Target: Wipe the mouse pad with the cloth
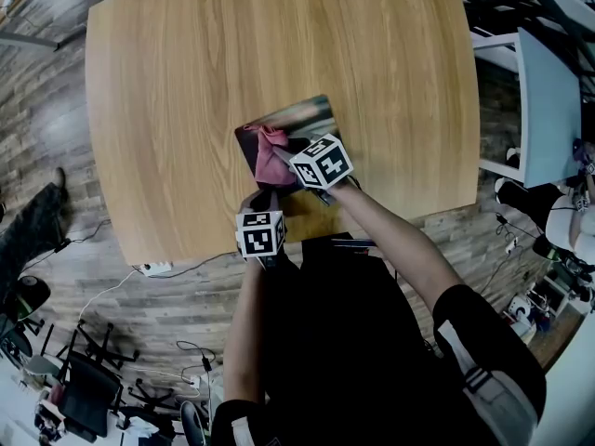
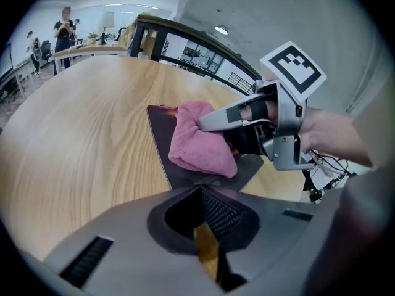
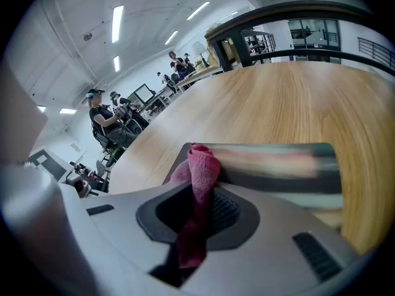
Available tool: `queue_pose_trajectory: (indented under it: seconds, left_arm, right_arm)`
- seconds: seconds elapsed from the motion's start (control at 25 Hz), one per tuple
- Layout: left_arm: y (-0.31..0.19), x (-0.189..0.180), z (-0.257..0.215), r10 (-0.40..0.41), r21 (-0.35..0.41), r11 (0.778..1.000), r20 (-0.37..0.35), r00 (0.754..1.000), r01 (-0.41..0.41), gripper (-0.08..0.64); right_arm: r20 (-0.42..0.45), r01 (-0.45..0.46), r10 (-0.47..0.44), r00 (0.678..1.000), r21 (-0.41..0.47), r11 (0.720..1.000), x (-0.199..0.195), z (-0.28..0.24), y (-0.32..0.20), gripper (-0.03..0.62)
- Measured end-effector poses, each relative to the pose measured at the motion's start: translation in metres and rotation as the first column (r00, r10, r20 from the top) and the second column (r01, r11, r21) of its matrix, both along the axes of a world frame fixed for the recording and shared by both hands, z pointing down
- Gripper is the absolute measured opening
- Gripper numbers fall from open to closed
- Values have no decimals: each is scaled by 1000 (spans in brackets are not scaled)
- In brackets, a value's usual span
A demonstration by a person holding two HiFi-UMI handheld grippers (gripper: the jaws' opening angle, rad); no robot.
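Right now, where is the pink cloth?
Head view: the pink cloth sits on the mouse pad near the table front edge, pinched by the right gripper.

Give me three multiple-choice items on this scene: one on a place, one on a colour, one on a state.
1. Where on the table does the cloth lie?
A. On the mouse pad
B. On bare wood
C. Hanging over the table's edge

2. What colour is the cloth?
A. Blue
B. Pink
C. White

3. What state is the right claw in?
A. Open and empty
B. Shut on a cable
C. Shut on the cloth

Answers:
1 A: the left gripper view shows the cloth bunched on the dark mouse pad.
2 B: it is pink in all three views.
3 C: the right gripper view shows a fold of cloth pinched between its jaws.
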State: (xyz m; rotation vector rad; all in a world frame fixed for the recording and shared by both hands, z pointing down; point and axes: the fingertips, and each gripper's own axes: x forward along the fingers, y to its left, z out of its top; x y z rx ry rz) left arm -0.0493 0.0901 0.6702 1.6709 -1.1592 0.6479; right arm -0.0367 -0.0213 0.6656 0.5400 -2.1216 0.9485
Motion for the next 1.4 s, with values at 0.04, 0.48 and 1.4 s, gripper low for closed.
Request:
queue_pose_trajectory:
  seconds: [0.04, 0.48, 1.4]
  left_arm:
    - [0, 0, 0, 1, -1, 1000, 1, 1000, -1, 23]
    - [-2, 4, -2, 5, 5, 1000, 15, 1000, -5, 23]
    - [-7, 2, -3, 7, 10, 1000, 30, 1000, -7, 23]
  right_arm:
    - [-2, -3, 3, 1000, 1, 1000, 3, 0, -1, 66]
    - [-17, -43, 44, 999, 15, 999, 37, 0, -14, 66]
    - [-80, -135, 139, 987, 58, 989, 107, 1, -46, 67]
